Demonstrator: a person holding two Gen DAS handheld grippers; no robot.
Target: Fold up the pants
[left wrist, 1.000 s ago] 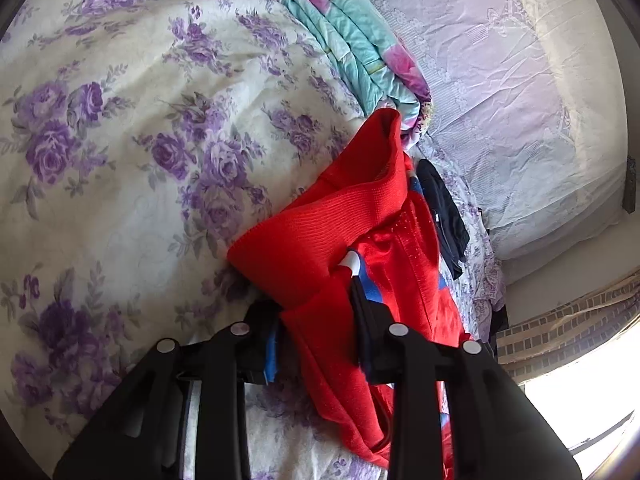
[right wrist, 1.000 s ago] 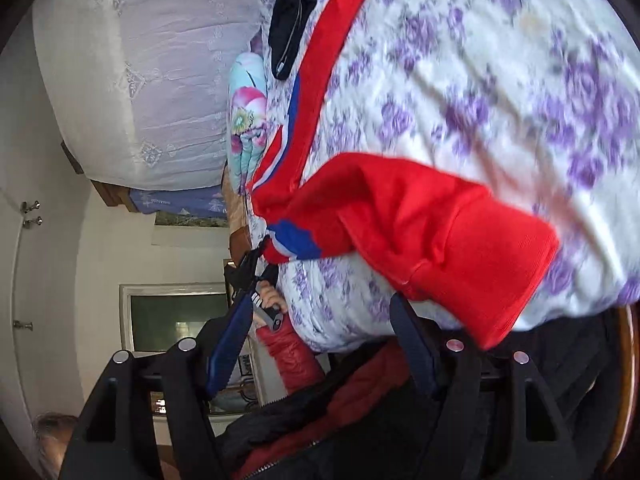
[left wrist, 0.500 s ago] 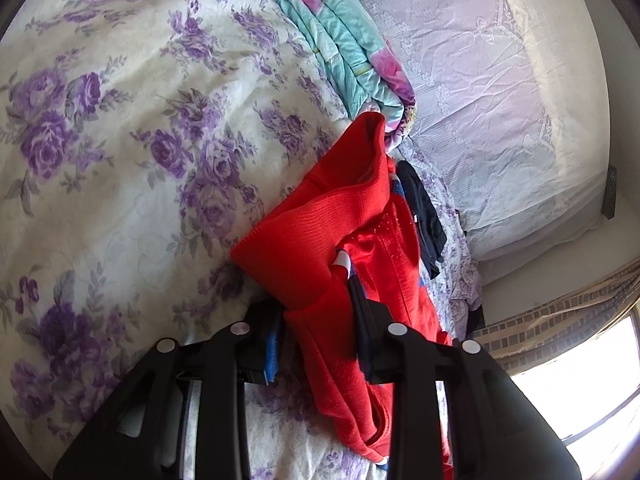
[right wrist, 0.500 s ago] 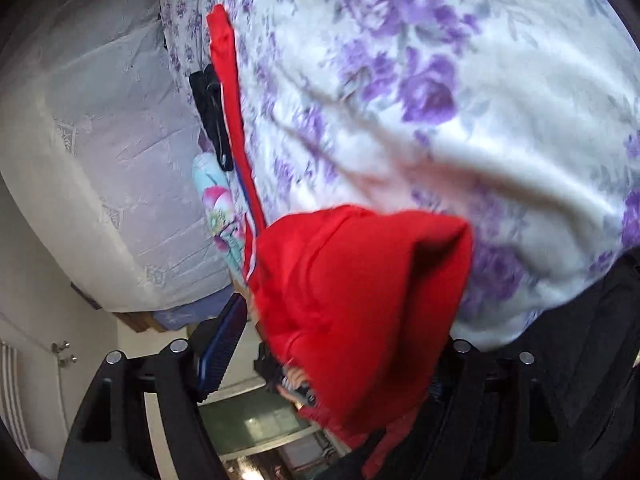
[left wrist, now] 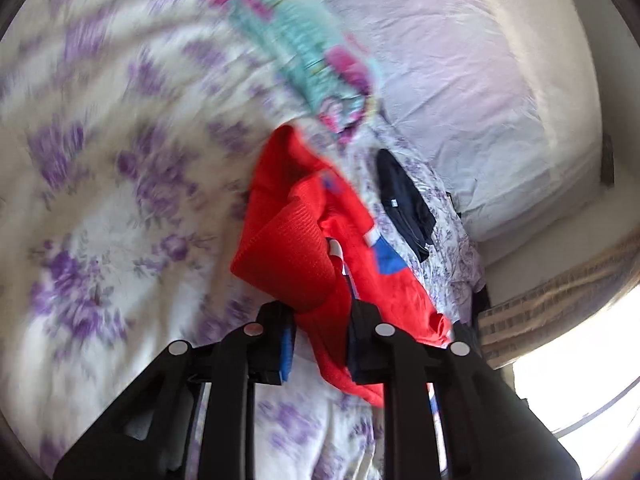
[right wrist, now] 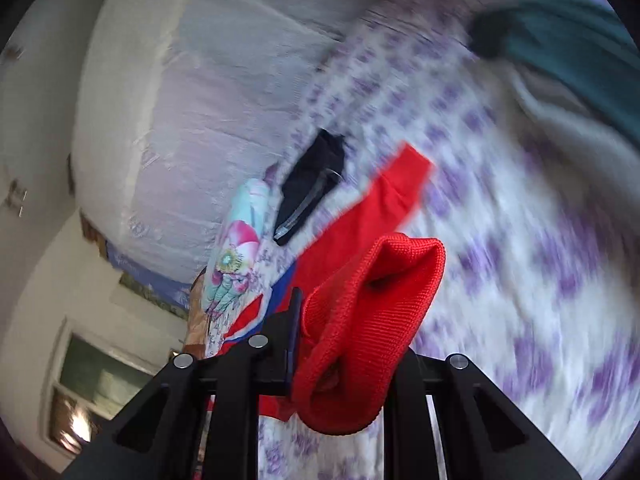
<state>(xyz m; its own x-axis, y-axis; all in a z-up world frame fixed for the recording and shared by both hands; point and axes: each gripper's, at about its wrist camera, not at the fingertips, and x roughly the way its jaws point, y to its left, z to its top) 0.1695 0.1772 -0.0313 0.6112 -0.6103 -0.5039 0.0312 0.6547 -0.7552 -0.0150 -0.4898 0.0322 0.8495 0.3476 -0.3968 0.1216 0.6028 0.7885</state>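
Clearly, both tools grip the red pants [left wrist: 316,240] above a bed spread with a white quilt printed with purple flowers [left wrist: 100,208]. The left tool [left wrist: 322,344] has its 2 jaws drawn narrow and clamped on a bunch of the red fabric, which rises between the pads and spills forward and to the right; a ribbed cuff [left wrist: 286,264] folds over just ahead of the jaws, and a blue and white stripe [left wrist: 384,258] shows on the cloth beside it. The right tool [right wrist: 344,344] is closing on a thick ribbed band of the same pants [right wrist: 372,320], the cloth filling the gap between its jaws and hanging below them. From there one red leg [right wrist: 384,200] stretches away across the quilt toward the far side of the bed.

A dark folded garment [left wrist: 404,204] lies on the quilt just beyond the pants, apart from them. Next to it sits a folded teal and pink floral blanket [left wrist: 312,52], and behind both a pale lavender sheet [left wrist: 460,80] covers a raised part of the bed. In the right wrist view a teal cloth [right wrist: 560,40] lies blurred at the upper right. Much of the quilt is smeared by motion in both views.
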